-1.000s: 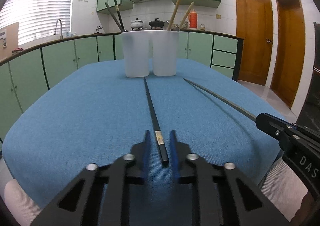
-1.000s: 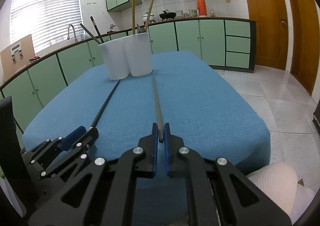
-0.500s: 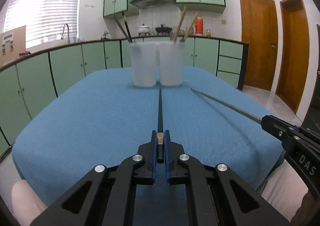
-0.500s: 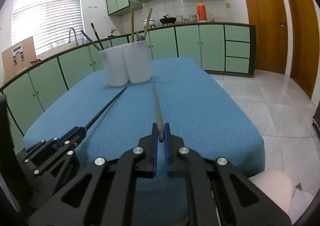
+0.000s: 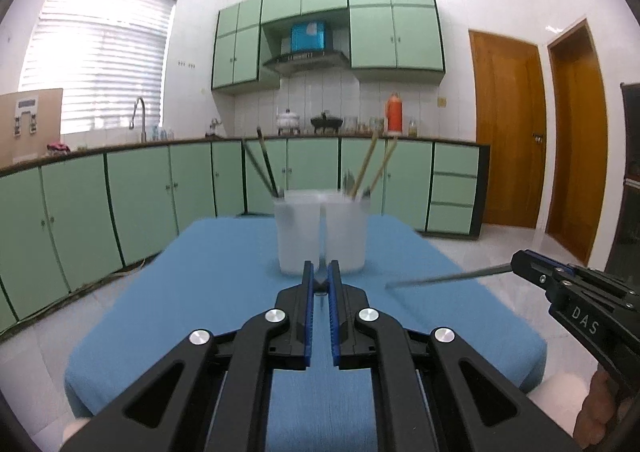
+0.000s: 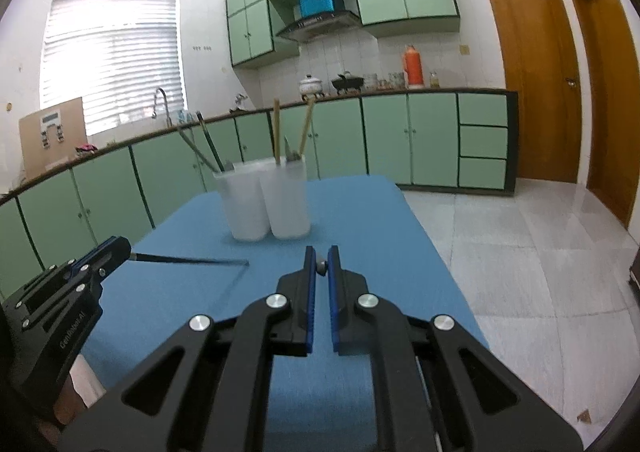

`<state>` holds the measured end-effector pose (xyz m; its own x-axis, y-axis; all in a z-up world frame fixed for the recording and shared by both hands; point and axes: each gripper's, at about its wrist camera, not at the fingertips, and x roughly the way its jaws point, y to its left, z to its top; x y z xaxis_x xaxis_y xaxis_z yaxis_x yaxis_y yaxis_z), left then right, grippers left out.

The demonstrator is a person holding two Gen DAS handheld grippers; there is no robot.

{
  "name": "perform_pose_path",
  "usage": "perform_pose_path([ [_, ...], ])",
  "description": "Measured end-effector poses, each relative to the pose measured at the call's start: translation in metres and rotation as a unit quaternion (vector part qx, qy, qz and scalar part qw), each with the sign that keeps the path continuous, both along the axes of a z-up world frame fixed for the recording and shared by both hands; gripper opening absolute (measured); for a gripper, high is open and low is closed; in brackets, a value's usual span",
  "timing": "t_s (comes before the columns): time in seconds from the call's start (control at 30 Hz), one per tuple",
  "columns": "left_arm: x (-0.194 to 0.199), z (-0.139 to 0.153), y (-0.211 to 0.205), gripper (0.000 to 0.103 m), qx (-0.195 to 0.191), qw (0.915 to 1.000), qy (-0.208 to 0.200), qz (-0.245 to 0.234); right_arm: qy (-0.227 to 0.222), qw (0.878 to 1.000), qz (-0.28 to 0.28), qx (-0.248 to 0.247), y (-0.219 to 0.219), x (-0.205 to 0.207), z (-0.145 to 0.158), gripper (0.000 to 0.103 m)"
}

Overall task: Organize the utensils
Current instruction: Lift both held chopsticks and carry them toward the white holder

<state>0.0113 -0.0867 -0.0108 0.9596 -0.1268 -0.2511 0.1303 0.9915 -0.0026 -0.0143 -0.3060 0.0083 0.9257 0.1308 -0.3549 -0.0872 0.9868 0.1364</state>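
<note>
A: Start at the left — what is the left claw (image 5: 319, 279) doing?

B: Its jaws are pinched narrow on a dark chopstick (image 6: 192, 260). In its own view the stick points straight away and barely shows; in the right wrist view it juts out level from the claw, clear of the blue desk (image 5: 200, 292), its tip in the air short of the cups.

A: And the cups?

B: 2 translucent white cups stand touching, side by side, toward the far end of the desk. The left cup (image 5: 298, 236) holds 2 dark chopsticks (image 5: 264, 168) leaning left. The right cup (image 5: 346, 234) holds 2 pale wooden chopsticks (image 5: 374, 168) leaning right, plus some metal cutlery whose kind I cannot tell.

A: The right claw (image 6: 319, 268)?

B: Also closed tight, on a grey chopstick (image 5: 448, 278). In the left wrist view that stick reaches out from the claw toward the middle, raised above the desk — well apart from the cups. A bit of the person's hand (image 5: 600, 408) shows under that claw at the right edge.
</note>
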Motion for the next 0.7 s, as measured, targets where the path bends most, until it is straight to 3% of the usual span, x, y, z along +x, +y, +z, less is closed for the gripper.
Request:
perform_pose_path([
  [0.3,0.016,0.049,0.013,0.007,-0.020,0.9994,-0.021,-0.017,-0.012,0.999,0.036,-0.013,0.000,0.020,0.048,0.005],
  [0.7,0.034,0.080,0.019,0.007,-0.024,0.9988,-0.023,-0.036,-0.011,0.996,0.088,-0.022,0.004,0.041,0.090,0.005],
])
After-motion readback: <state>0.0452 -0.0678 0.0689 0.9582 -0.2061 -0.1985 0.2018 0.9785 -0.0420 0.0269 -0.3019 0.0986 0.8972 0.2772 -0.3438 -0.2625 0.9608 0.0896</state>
